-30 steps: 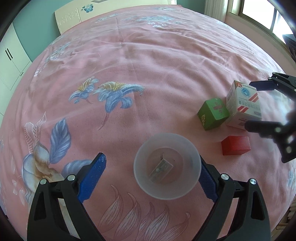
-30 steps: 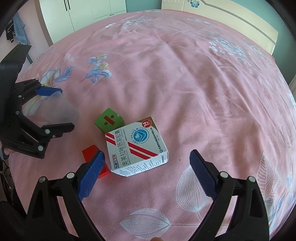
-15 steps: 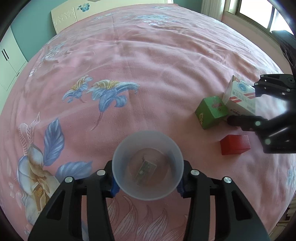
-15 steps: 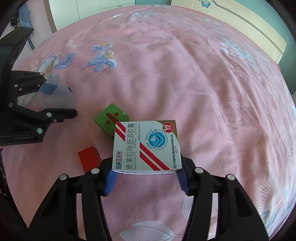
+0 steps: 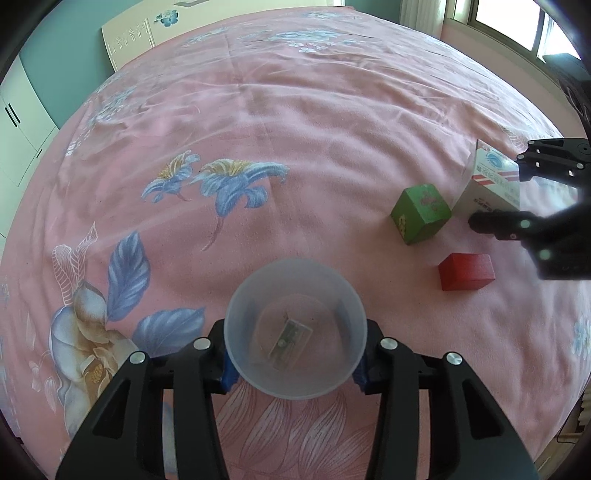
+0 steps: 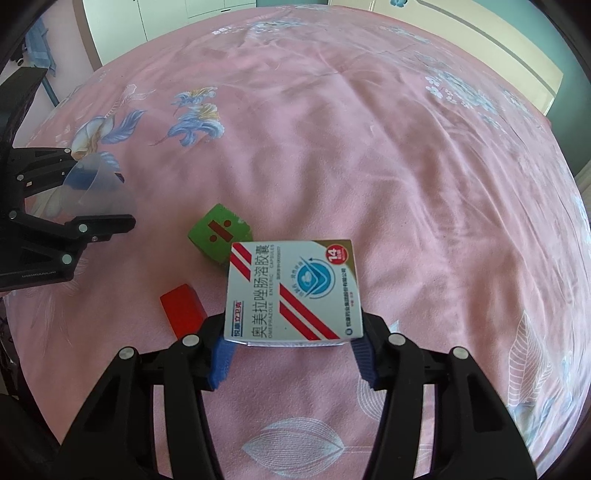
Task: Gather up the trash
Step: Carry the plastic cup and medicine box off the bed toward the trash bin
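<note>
My left gripper (image 5: 295,363) is shut on a translucent plastic cup (image 5: 295,328) with a small scrap lying in its bottom. It also shows at the left of the right wrist view (image 6: 92,184). My right gripper (image 6: 291,354) is shut on a white medicine box (image 6: 291,291) with red stripes and holds it just above the pink bedspread. The box also shows at the right of the left wrist view (image 5: 491,181). A green cube (image 6: 219,234) and a red block (image 6: 183,310) lie on the bed between the cup and the box.
The pink flowered bedspread (image 5: 277,129) fills both views. A cream headboard (image 5: 129,40) and white cupboards (image 6: 166,18) stand beyond it. A window (image 5: 517,22) is at the far right.
Both grippers closed: the left on the cup, the right on the medicine box. The box has been lifted and turned square between my right fingers.
</note>
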A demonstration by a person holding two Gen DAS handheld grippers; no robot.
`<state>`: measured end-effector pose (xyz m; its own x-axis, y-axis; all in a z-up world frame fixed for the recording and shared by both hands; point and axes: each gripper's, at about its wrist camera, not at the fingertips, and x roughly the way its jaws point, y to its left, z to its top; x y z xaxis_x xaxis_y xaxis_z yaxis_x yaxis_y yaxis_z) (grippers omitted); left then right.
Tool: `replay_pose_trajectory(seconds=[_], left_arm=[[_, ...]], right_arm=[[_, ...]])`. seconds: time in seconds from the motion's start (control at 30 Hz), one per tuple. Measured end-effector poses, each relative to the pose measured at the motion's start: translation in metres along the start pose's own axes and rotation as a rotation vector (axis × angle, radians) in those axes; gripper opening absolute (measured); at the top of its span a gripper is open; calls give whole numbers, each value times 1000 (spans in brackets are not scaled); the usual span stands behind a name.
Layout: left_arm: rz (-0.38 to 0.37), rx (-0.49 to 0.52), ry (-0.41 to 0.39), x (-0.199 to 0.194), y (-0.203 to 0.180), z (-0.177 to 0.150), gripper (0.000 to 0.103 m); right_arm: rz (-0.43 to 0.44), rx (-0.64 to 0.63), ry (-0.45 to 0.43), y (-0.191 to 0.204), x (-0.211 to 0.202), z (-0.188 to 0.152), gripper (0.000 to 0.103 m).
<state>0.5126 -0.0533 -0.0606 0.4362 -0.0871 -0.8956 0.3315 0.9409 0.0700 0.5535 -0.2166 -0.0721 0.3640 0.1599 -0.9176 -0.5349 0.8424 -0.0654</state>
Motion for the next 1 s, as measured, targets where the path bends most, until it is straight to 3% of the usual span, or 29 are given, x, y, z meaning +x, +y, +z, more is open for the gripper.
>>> replay_pose_trajectory(seconds=[0.33, 1.0], left_arm=[[44, 55, -6, -36, 1, -27, 49], [71, 132, -52, -113, -21, -100, 49]], right_arm=[[-38, 134, 37, 13, -43, -38, 55], [-43, 58, -21, 97, -131, -128, 55]])
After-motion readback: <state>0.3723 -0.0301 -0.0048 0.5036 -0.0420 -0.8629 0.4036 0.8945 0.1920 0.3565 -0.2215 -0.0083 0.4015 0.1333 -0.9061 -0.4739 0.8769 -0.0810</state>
